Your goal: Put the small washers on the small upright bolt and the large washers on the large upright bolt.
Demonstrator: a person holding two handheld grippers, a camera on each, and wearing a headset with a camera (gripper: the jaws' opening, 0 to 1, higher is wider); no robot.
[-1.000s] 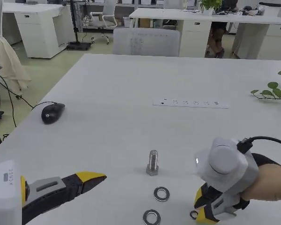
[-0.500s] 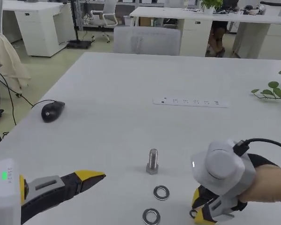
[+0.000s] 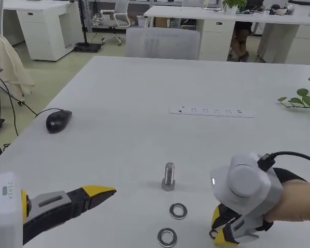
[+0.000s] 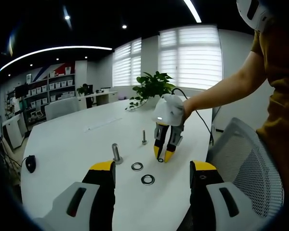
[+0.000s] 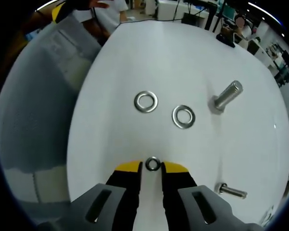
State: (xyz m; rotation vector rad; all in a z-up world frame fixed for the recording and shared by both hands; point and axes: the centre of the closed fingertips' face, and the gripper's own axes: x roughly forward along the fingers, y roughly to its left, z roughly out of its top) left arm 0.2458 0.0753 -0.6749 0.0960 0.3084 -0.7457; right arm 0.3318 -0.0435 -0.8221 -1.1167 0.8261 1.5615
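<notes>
Right claw (image 5: 152, 167) is down at the worktop (image 3: 144, 103), tips aimed at the surface. Its jaws are drawn in to a narrow gap, w/ the small washer (image 5: 152, 163) lying flat right between the yellow tips. I can't tell if the tips are actually biting on it or just flanking it. The gap looks about the washer's own width, so prob. the pinch step. I read the steep tip-down pose as the way to get at a thin flat ring: the tips need to meet the worktop on both sides of it, else it slides out.

Left claw (image 4: 151, 174) hangs off to the left above the worktop, jaws wide apart, nothing in them. Parked out of the way, I reckon, ready for its own pick.

Rel. to the right claw, the small bolt (image 5: 232, 191) stands near it, to the right in the right gripper view. That makes a short trip once the washer's up. The big bolt (image 3: 168, 177) stands upright farther off, between the two claws in the head view. One big washer (image 3: 178, 211) and a second big washer (image 3: 167, 237) lie flat near its base, apart from each other. Neither is on a bolt yet. Both bolts look bare, so the task is at its start, imo.

Risk: the washer is tiny and could flip or skate as the tips close.
</notes>
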